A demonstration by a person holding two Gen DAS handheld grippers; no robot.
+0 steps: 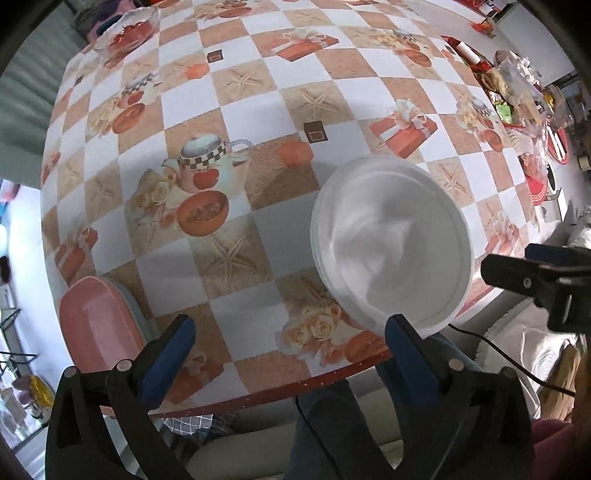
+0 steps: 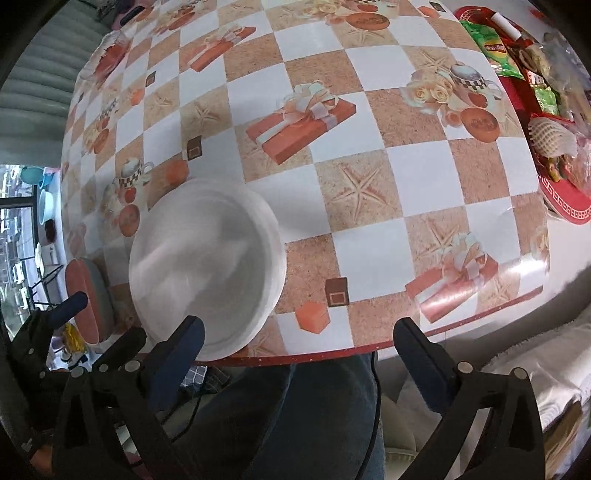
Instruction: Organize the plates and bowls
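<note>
A stack of white bowls (image 1: 391,243) sits near the front edge of the table, seen from above; the right wrist view has the same stack (image 2: 207,273) at lower left. A pink plate on a small stack (image 1: 99,321) lies at the table's left edge, and this stack (image 2: 88,299) also appears in the right wrist view. My left gripper (image 1: 291,328) is open above the table edge, between the pink plate and the white bowls, with nothing between its fingers. My right gripper (image 2: 300,326) is open too, just right of the white bowls, and holds nothing.
A checkered tablecloth (image 1: 258,110) with printed pictures covers the table. A glass bowl (image 1: 125,29) stands at the far left corner. A red tray (image 2: 554,199) piled with snacks fills the right side. A person's legs in jeans (image 2: 295,406) are below the front edge.
</note>
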